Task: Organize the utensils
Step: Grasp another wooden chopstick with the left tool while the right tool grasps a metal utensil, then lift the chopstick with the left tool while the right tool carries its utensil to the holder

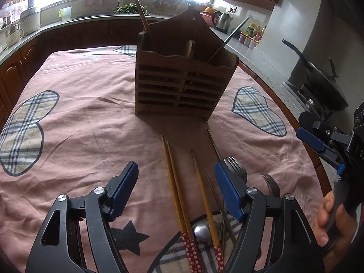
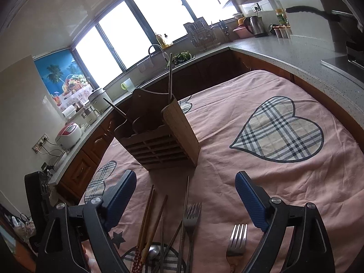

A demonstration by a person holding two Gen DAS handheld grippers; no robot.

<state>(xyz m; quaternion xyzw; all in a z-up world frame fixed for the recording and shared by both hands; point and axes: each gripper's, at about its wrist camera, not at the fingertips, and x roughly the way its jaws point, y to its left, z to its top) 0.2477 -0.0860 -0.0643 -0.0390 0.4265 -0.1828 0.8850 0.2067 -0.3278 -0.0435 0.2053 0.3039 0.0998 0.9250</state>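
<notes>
1. Your left tool [image 1: 176, 190] hangs over the utensil pile w/ its jaws apart, grasping nothing; the blue pads sit either side of the wooden chopsticks [image 1: 175, 182] w/o pressing on them.
2. Your right tool [image 2: 185, 196] is also released, jaws wide, nothing held; two forks lie below it: one fork [image 2: 191, 216] near the middle, the other fork [image 2: 236, 241] just by the right pad.
3. Utensils lie in a loose bunch on the pink cloth [image 1: 91, 104] covering the worktop, near edge: chopsticks w/ red flowered ends, metal chopsticks [image 2: 186, 195], a spoon [image 1: 206, 229] under them.
4. The wooden caddy [image 1: 184, 82] stands upright on the cloth just beyond the pile, slatted front facing you; a few sticks already poke out of its compartments.
5. In the left wrist view your right hand [image 1: 334, 223] grips the other tool's handle at the right edge.
6. Kettle [image 1: 223, 20] & pan [image 1: 323, 84] sit on the kitchen counter behind, well apart from the pile.
</notes>
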